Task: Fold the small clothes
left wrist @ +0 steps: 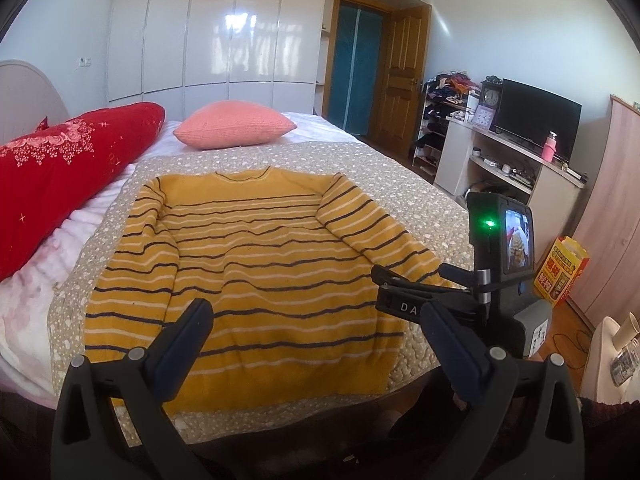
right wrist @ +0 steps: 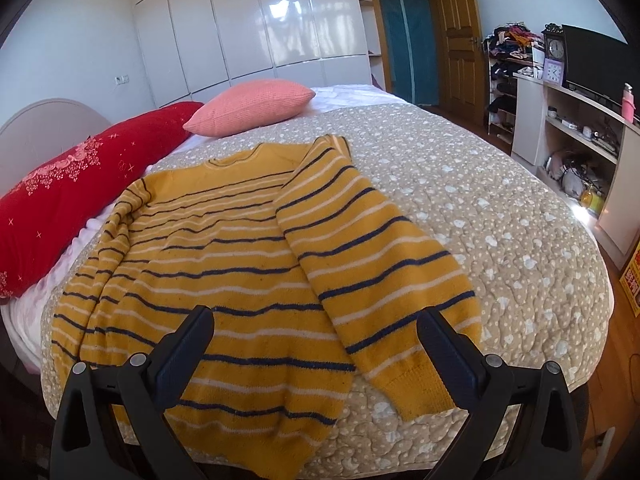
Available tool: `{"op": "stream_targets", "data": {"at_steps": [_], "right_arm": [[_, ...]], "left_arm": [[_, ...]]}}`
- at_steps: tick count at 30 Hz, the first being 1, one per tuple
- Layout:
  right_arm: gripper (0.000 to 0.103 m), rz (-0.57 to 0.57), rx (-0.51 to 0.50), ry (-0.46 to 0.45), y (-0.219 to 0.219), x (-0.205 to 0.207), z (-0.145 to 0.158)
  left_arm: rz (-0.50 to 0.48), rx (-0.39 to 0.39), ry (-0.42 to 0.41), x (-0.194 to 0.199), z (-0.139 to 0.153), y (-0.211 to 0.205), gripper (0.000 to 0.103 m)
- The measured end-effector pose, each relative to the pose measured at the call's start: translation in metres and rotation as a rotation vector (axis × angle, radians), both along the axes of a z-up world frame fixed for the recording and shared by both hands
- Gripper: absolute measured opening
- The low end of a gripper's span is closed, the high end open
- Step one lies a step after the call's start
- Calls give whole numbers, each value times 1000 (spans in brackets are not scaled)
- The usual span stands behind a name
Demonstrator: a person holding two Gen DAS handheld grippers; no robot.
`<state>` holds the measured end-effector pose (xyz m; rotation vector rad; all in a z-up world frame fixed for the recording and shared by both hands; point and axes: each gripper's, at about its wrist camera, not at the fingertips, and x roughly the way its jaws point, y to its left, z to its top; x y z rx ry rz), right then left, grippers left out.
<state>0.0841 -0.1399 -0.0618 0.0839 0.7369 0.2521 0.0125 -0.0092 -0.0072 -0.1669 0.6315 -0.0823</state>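
Yellow striped sweater (left wrist: 256, 264) flat on quilt (left wrist: 400, 184), both tools (left wrist: 316, 336) (right wrist: 314, 344) spread, empty (letters "DA" on right tool (left wrist: 404, 306))

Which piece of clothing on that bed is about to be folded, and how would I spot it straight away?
Start at the big bed with its beige dotted quilt; a red floral pillow and a pink cushion lie at its far side. Nearer the camera, spread flat on the quilt, lies the sweater. It alone is mustard yellow with thin dark and white stripes, and it has long sleeves.
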Motion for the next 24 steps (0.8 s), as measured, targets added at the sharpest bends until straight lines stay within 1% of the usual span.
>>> {"op": "stream_targets", "data": {"at_steps": [3,5,11,13,16,24], "right_arm": [[103,-2,6,6,2,0,-1],[103,-6,23,25,0,1,-3],[103,-22,96,113,-8,8,-16],[103,-14,75,124,-7,9,-18],[103,-2,50,115,-3,8,-18],[103,23,23,119,5,6,-21]], "left_arm": [[16,-2,9,2,-3,4,103],[26,-7,18,2,-4,5,103],[45,6,22,4,-7,9,103],[46,10,34,5,-8,9,103],[51,27,47,5,-9,8,103],[63,24,45,5,-10,10,103]]}}
